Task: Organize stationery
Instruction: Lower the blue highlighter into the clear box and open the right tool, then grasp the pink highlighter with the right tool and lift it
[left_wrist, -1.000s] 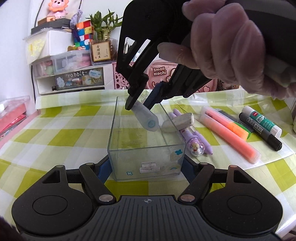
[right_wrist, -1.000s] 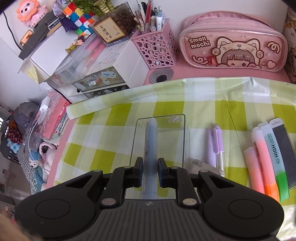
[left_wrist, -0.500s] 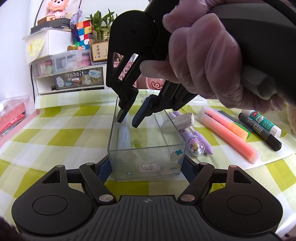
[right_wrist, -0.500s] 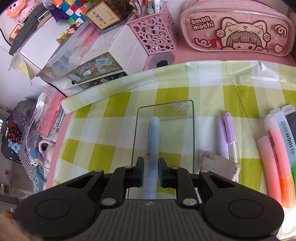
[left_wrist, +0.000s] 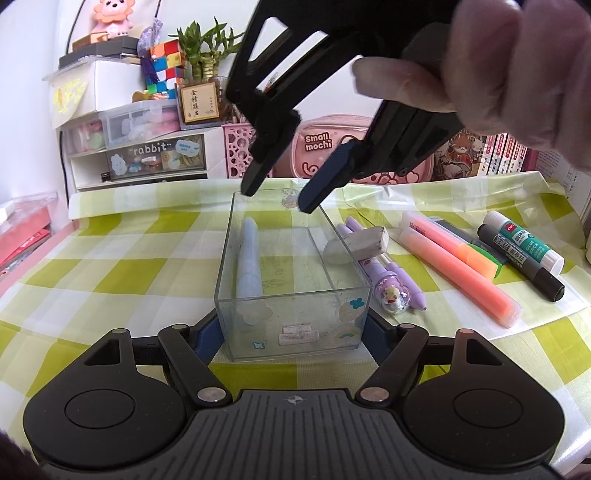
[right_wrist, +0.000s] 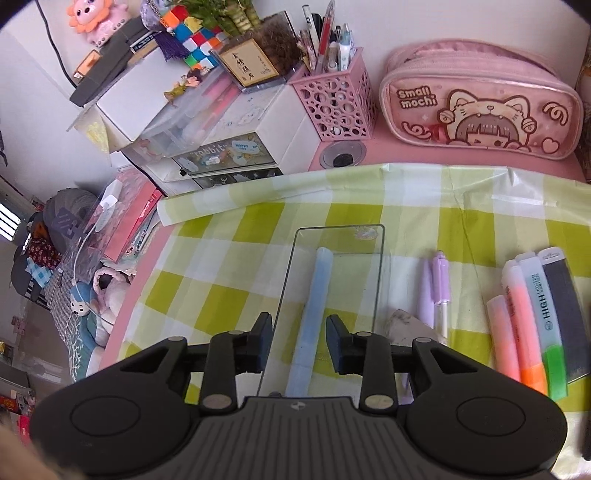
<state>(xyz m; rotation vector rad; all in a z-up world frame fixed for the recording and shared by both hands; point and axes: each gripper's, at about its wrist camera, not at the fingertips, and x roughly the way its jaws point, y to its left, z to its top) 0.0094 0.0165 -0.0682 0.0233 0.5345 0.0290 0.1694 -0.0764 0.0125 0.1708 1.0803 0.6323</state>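
A clear plastic box (left_wrist: 295, 325) stands on the green checked cloth, and my left gripper (left_wrist: 291, 332) is shut on its near end, one pad on each side wall. A light blue pen (left_wrist: 249, 258) lies flat inside the box along its left wall. My right gripper (left_wrist: 279, 197), held by a gloved hand, hangs above the far end of the box. Its jaws are opening and nothing is between them. In the right wrist view the blue pen (right_wrist: 317, 295) lies in the box (right_wrist: 378, 277) well below the right gripper (right_wrist: 299, 332), apart from both pads.
Right of the box lie two purple pens (left_wrist: 388, 284), a white eraser (left_wrist: 364, 242), pink and orange highlighters (left_wrist: 458, 269), a black marker (left_wrist: 524, 264) and a glue stick (left_wrist: 524, 243). A pink pencil case (right_wrist: 480, 107), a pink pen holder (right_wrist: 332, 99) and a drawer unit (right_wrist: 221, 155) line the back.
The right gripper let go of the blue pen, which now lies in the box. It then rose above the box and its jaws spread. The left gripper stayed put.
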